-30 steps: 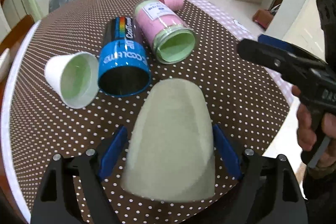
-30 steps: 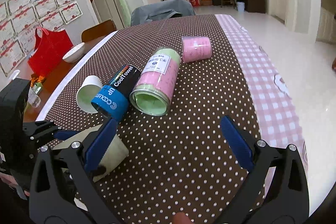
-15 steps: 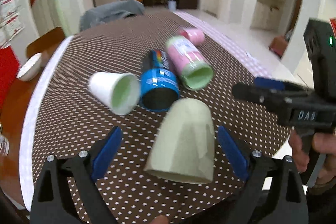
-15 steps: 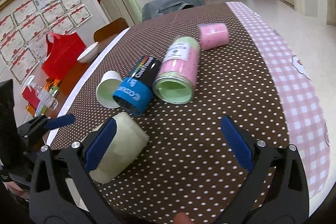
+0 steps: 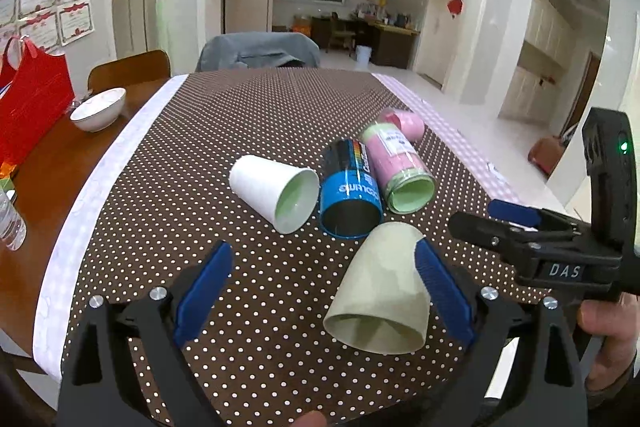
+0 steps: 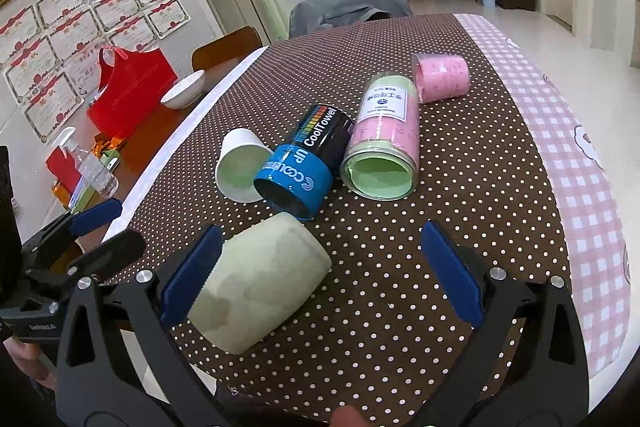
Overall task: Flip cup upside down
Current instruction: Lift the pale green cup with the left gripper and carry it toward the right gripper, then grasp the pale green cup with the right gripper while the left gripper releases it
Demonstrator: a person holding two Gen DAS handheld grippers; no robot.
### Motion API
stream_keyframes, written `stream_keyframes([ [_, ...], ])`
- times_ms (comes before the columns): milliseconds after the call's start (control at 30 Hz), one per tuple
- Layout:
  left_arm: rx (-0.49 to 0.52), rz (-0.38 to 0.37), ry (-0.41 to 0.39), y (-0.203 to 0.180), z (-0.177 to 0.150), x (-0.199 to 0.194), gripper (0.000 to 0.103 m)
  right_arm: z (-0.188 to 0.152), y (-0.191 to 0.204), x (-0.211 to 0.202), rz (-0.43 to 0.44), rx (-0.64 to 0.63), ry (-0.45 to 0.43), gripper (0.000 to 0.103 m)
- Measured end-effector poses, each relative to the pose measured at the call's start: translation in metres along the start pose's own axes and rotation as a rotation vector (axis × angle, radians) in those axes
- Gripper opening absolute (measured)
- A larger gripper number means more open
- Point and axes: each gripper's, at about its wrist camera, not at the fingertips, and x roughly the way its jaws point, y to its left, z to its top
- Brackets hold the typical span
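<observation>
A pale green cup (image 5: pixel 382 287) lies on its side on the dotted brown tablecloth, mouth toward the near table edge; it also shows in the right wrist view (image 6: pixel 260 283). My left gripper (image 5: pixel 324 287) is open and empty, the cup lying against its right finger (image 5: pixel 442 291). My right gripper (image 6: pixel 320 275) is open and empty, the cup lying by its left finger (image 6: pixel 188 275). The right gripper also shows at the right of the left wrist view (image 5: pixel 516 227).
Behind the cup lie a white paper cup (image 5: pixel 276 193), a blue and black CoolTowel can (image 5: pixel 350 195), a pink and green can (image 5: pixel 398 167) and a small pink cup (image 5: pixel 406 123). A white bowl (image 5: pixel 98 109) and a red bag (image 5: pixel 28 95) stand at the far left.
My left gripper has opened, let go of the pale green cup and drawn back and up. The cup now lies free on the cloth. My right gripper stayed open.
</observation>
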Motion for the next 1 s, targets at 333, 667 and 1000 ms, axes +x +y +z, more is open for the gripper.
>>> stream_keyframes([
  [333,-0.021,0.021,-0.055,0.011,-0.003,-0.016,0.091,0.003,0.011,-0.001,-0.007,0.008,0.024,0.097],
  [667,-0.041,0.07,-0.095,0.029,-0.015,-0.023,0.091,0.006,0.01,0.012,0.022,0.113,0.142,0.097],
  [1000,-0.088,0.101,-0.124,0.055,-0.031,-0.021,0.091,0.004,0.01,0.044,0.052,0.287,0.335,0.097],
])
